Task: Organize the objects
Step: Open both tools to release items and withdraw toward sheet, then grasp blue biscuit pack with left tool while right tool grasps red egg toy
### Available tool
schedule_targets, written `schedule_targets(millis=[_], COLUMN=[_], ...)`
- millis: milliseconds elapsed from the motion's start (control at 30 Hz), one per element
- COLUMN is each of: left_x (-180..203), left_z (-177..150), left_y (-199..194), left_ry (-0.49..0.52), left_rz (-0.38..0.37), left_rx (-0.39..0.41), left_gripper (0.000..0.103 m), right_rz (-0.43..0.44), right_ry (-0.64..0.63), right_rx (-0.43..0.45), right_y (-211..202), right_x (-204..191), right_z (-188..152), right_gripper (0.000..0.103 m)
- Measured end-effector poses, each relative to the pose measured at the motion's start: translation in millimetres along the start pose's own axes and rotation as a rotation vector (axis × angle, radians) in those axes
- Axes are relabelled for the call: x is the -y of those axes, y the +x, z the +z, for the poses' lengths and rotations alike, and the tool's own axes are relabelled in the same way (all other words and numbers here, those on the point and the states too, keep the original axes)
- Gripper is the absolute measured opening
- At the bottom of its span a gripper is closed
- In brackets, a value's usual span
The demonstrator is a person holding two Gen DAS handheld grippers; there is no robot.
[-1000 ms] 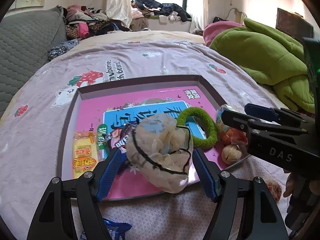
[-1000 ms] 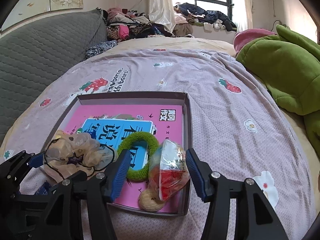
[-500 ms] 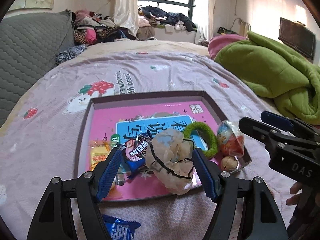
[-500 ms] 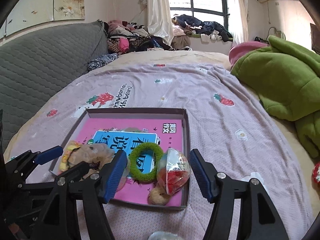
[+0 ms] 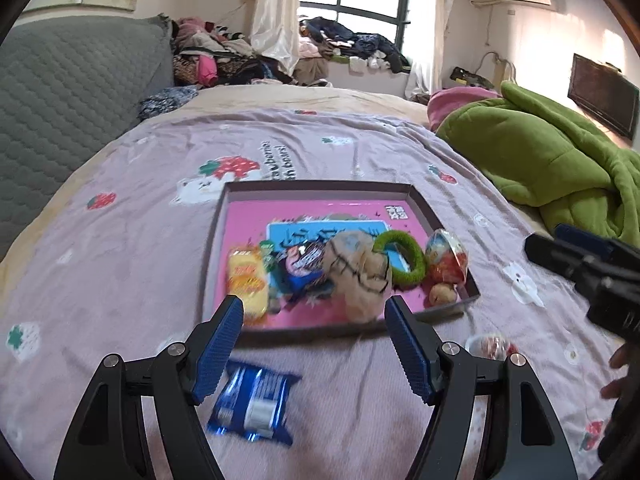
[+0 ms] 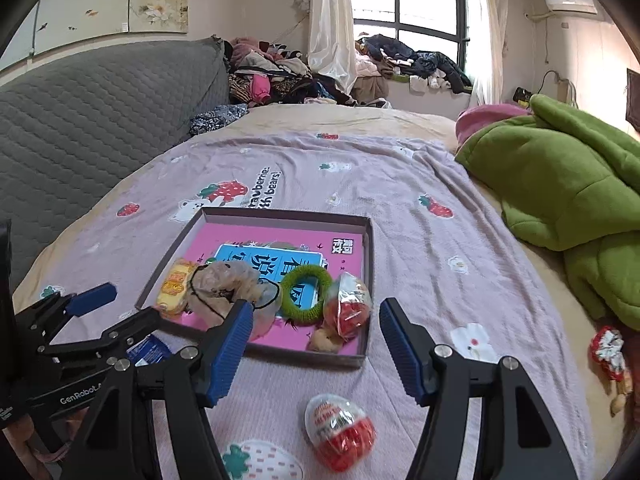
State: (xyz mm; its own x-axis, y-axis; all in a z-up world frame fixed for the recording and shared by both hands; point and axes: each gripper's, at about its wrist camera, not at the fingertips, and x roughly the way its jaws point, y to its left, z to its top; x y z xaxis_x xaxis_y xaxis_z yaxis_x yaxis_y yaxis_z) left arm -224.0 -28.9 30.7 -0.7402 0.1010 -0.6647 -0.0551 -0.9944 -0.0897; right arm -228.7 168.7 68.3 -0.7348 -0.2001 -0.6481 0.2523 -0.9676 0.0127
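The tray (image 6: 366,236) lies ahead of both tongs, already filled with soft, light things. Between the wide-open, empty right tongs (image 6: 314,350) a smooth, slippery egg (image 6: 340,426) is seen, best gripped across its middle. Under the open, empty left tongs (image 5: 314,346) lies a light, crinkly packet (image 5: 252,408).

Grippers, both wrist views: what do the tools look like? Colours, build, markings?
Both match: the left tool and right tool have matte black angular link arms with silver pivot bolts, ending in blue ridged pads. Seen side-on from the right wrist view, the left tool's black body carries white "GenRobot" lettering. No cables or sleeves visible.
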Motion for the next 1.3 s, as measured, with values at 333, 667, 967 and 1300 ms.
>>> schedule_targets(millis=[333,667,967,1300], left_x=[-10,-10,-11,-13], left_z=[-13,-41,-65,-77], left_y=[-66,-93,-80,-49], left_ry=[-0.018,-0.017,-0.003,0.006], left_rz=[0.034,0.063,0.068,0.064], left_rx=[0.009,-0.012,-0.05,-0.096], left_gripper=[0.075,0.075,0.075,0.075], right_rz=[-0.003,-0.012,-0.025,-0.039], right_ry=[-0.021,-0.065,-0.074,-0.098], right_rx=[-0.011,-0.056,-0.098,-0.146], right_y=[-50,-71,-61,-30], right_x=[-6,-8,-2,1], right_z=[-17,-48,-67,-84], right_gripper=[0.065,0.065,0.065,0.065])
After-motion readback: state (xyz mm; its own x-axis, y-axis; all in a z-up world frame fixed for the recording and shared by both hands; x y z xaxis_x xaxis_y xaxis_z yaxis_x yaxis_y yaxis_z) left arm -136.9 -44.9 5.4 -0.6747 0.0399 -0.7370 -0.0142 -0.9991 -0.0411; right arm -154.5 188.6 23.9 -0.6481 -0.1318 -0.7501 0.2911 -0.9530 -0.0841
